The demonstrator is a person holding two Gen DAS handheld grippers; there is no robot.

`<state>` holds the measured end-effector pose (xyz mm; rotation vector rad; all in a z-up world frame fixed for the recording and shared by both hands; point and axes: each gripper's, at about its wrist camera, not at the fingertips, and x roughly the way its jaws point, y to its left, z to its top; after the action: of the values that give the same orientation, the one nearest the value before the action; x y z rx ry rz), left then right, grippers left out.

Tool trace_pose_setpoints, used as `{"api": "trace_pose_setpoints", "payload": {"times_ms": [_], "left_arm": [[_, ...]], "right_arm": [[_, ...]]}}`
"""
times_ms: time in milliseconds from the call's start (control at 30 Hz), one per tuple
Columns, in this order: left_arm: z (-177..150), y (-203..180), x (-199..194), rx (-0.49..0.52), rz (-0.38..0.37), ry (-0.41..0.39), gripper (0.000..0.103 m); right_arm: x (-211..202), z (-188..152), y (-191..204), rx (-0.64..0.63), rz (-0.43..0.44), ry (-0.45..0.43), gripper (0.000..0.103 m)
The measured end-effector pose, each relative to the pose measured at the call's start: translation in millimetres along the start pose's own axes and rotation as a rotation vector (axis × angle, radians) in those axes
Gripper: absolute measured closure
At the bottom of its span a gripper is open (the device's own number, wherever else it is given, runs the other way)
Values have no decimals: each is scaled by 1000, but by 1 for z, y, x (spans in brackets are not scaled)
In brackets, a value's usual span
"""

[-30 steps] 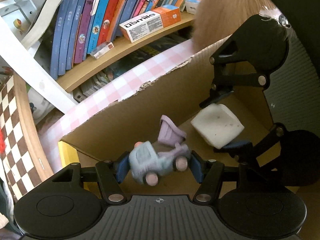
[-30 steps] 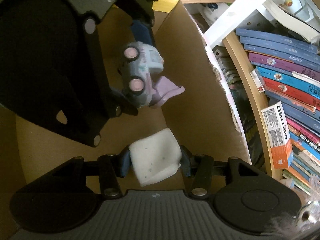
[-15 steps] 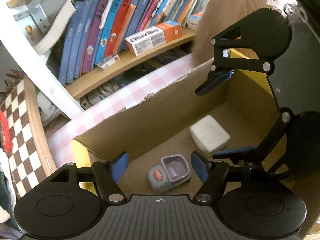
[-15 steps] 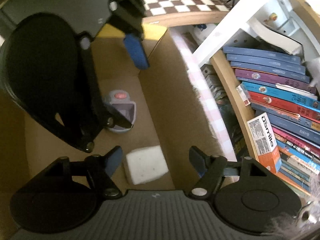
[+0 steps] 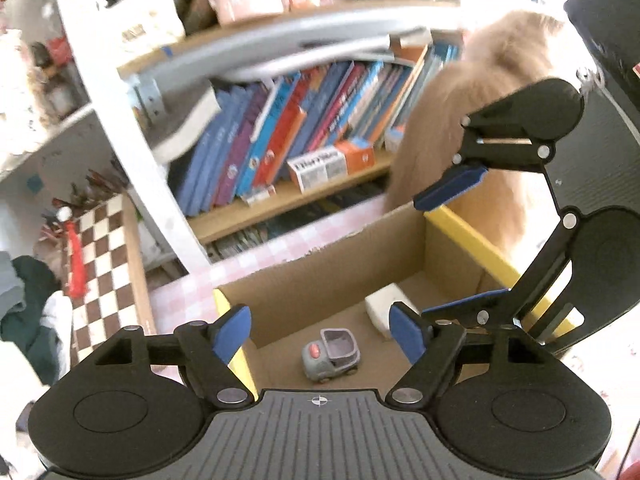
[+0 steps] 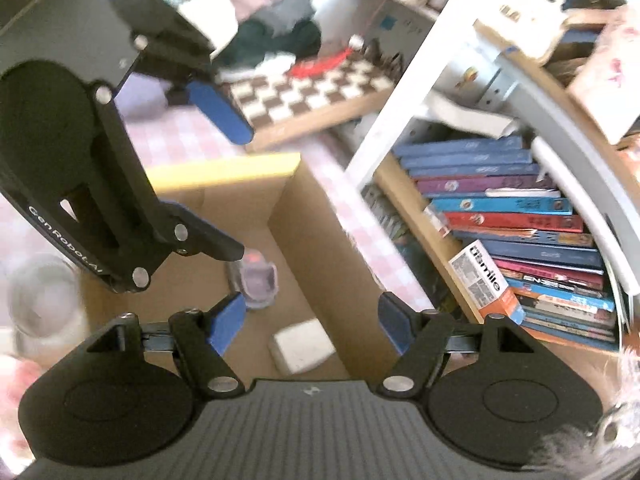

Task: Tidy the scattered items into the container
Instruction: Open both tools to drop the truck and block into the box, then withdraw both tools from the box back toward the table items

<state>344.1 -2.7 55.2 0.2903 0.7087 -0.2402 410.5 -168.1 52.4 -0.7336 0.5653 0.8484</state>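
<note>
An open cardboard box (image 5: 320,280) with a yellow rim sits below both grippers. On its floor lie a small grey and lilac toy truck (image 5: 330,354) and a white foam block (image 5: 386,308), apart from each other. My left gripper (image 5: 320,332) hovers above the box; its jaws are opening and nothing is between them. In the right wrist view the box (image 6: 332,264) holds the truck (image 6: 258,282) and the block (image 6: 302,346). My right gripper (image 6: 311,322) stands open and empty above the block. The left gripper (image 6: 216,176) shows at upper left there, the right gripper (image 5: 456,248) at the right in the left wrist view.
A bookshelf (image 5: 288,152) packed with books stands just behind the box. A chessboard (image 5: 100,264) leans at the left. Something tan and furry (image 5: 480,120) is at the box's far right corner. A pink checked cloth (image 6: 176,136) lies under the box; a clear jar (image 6: 40,300) stands beside it.
Both grippers let go, the left of the toy truck and the right of the white block, then opened wide and rose out of the box. Truck and block now rest on its floor.
</note>
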Motion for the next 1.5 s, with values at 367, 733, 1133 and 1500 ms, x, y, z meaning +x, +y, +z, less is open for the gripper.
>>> {"api": "trace_pose_setpoints", "payload": {"times_ms": [367, 733, 1133, 1500], "left_arm": [[-35, -15, -90, -39, -9, -136, 21], [-92, -29, -148, -77, -8, -160, 20], [-152, -44, -172, -145, 14, -116, 19], [-198, -63, -170, -217, 18, -44, 19]], "right_arm": [[-81, -10, 53, 108, -71, -93, 31], [-132, -43, 113, 310, -171, -98, 31], [-152, -83, 175, 476, -197, -45, 30], [-146, -115, 221, 633, -186, 12, 25]]}}
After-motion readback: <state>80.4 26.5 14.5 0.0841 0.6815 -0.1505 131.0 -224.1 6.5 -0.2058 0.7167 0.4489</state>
